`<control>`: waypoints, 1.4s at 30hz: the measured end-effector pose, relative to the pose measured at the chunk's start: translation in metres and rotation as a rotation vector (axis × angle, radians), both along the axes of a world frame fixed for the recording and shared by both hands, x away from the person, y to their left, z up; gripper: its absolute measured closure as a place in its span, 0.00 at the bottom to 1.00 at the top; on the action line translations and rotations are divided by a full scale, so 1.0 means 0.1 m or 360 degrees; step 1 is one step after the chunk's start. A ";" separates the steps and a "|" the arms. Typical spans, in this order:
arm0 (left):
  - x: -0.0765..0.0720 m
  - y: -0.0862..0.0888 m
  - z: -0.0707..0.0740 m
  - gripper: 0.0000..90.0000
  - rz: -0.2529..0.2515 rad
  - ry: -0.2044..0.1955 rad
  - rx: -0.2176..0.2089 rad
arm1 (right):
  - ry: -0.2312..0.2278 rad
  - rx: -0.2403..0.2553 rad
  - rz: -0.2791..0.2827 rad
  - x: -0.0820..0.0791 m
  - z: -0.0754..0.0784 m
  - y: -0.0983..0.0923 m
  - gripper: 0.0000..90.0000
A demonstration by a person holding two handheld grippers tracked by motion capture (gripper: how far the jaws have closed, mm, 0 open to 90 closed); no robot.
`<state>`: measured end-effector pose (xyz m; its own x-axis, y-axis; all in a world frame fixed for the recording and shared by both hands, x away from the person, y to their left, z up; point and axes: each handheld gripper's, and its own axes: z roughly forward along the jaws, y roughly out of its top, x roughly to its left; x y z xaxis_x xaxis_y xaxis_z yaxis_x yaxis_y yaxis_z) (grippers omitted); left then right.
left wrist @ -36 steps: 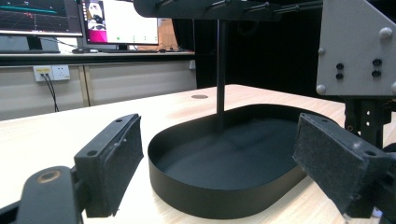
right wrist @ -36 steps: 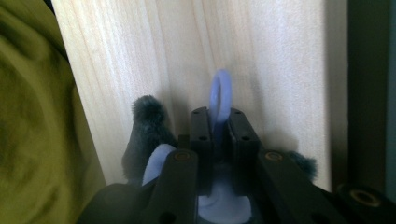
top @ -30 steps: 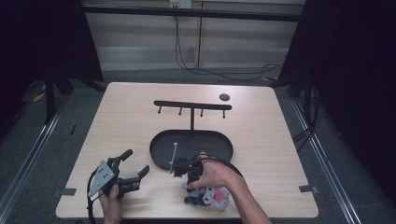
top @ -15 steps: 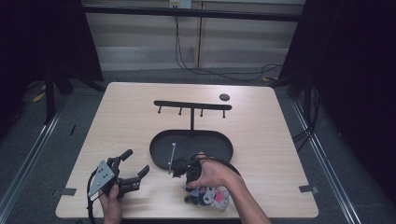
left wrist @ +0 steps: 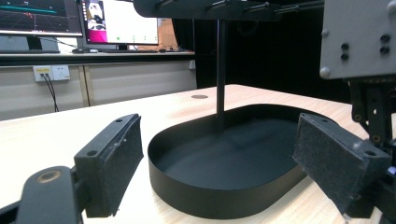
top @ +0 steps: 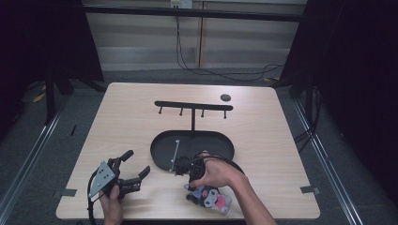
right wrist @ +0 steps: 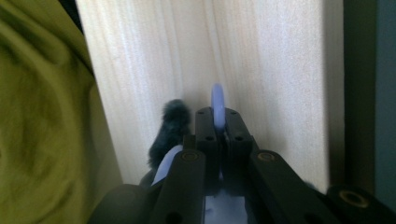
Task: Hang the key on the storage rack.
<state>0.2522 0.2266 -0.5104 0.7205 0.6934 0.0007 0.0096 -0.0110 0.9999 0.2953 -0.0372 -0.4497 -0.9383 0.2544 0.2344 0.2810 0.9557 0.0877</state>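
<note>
Nearest the table's front edge, the plush keychain toy (top: pixel 211 199), grey, white and pink, lay on the pale wooden table (top: pixel 281 154) just under the person's right hand (top: pixel 217 172). The right gripper (top: pixel 185 165) pointed down over it, and in the right gripper view its two black jaws stood pressed together on the toy's pale lilac ring (right wrist: pixel 217 106), which stuck out past the tips; the jaws had just been closing on that ring. A dark fuzzy part of the toy (right wrist: pixel 169 133) showed just beside the jaws, with the wood grain behind and a fold of yellow-green cloth (right wrist: pixel 42 116) along the left of that view. To the left, well apart from the toy, the left gripper (top: pixel 133 165) rested in the left hand (top: pixel 111 206) near the front corner, its grey three-cornered plate on top and its jaws spread wide with nothing between the pads (left wrist: pixel 116 158). Just beyond both grippers sat the black oval tray (top: pixel 162 150), with bare floor inside in the left gripper view. A thin black post rose from the tray's far side and carried the hook bar (top: pixel 193 105), a horizontal black rail with small pegs hanging below it. Farther back, near the table's far right corner, lay a small dark round disc (top: pixel 225 97)
</note>
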 end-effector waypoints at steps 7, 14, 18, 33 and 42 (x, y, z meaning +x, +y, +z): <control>0.00 0.00 0.00 0.17 0.0000 0.0000 0.0001 | 0.0001 -0.0038 0.0017 0.00 0.08 -0.04 0.97; 0.00 0.00 0.00 0.17 0.0000 0.0000 0.0000 | -0.0018 -0.0025 0.0027 0.00 0.18 -0.08 0.97; 0.00 0.00 0.00 0.17 0.0000 0.0000 0.0000 | -0.0061 -0.0019 0.0002 0.01 0.26 -0.11 0.97; 0.00 0.00 0.00 0.17 0.0000 0.0001 0.0001 | -0.0128 0.0074 -0.0053 0.02 0.58 -0.28 0.97; 0.00 0.00 0.00 0.17 -0.0001 0.0001 0.0000 | -0.0178 0.0089 -0.0053 0.04 0.77 -0.33 0.97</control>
<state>0.2522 0.2266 -0.5104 0.7208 0.6931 0.0005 0.0101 -0.0113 0.9999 0.2994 -0.0698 -0.3728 -0.9506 0.2753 0.1433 0.2980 0.9387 0.1734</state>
